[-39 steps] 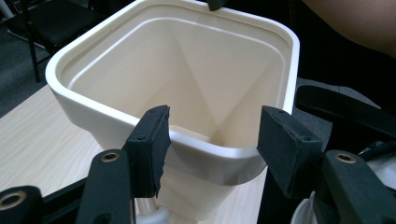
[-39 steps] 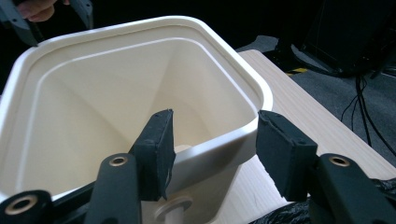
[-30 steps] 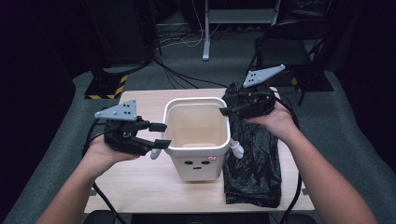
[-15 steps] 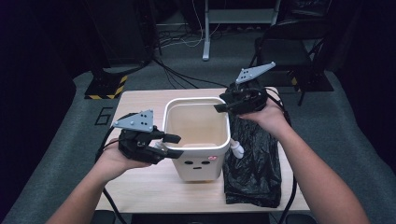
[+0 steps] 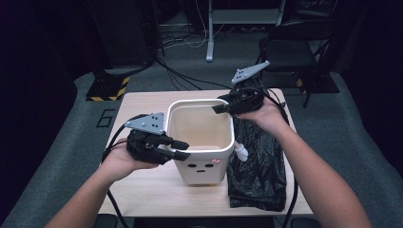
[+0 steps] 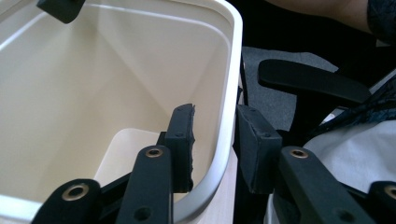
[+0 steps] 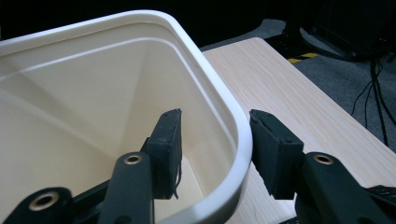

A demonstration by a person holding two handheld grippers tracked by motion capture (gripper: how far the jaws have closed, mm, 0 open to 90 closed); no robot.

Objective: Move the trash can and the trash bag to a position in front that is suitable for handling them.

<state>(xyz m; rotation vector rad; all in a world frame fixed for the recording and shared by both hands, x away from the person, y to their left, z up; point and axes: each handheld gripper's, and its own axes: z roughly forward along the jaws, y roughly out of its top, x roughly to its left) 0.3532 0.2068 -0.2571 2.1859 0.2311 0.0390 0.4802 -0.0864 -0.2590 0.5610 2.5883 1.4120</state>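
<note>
Jaws of my left gripper (image 6: 212, 147) straddle the white bin's (image 5: 202, 135) near-left rim, closing in, pads not yet pressing. My right gripper (image 7: 215, 154) straddles the bin's far-right corner likewise, closing, a gap remaining. The bin stands mid-table (image 5: 142, 190); a black bag (image 5: 254, 175) lies beside it.

A white bin (image 5: 202, 142) is standing on the wooden table (image 5: 142, 187), with a black bag (image 5: 256, 175) lying just beside it. The left tongs (image 5: 183, 149) are straddling its near-left rim and have just been closing; the right tongs (image 5: 219, 105) are closing at its far-right corner.
</note>
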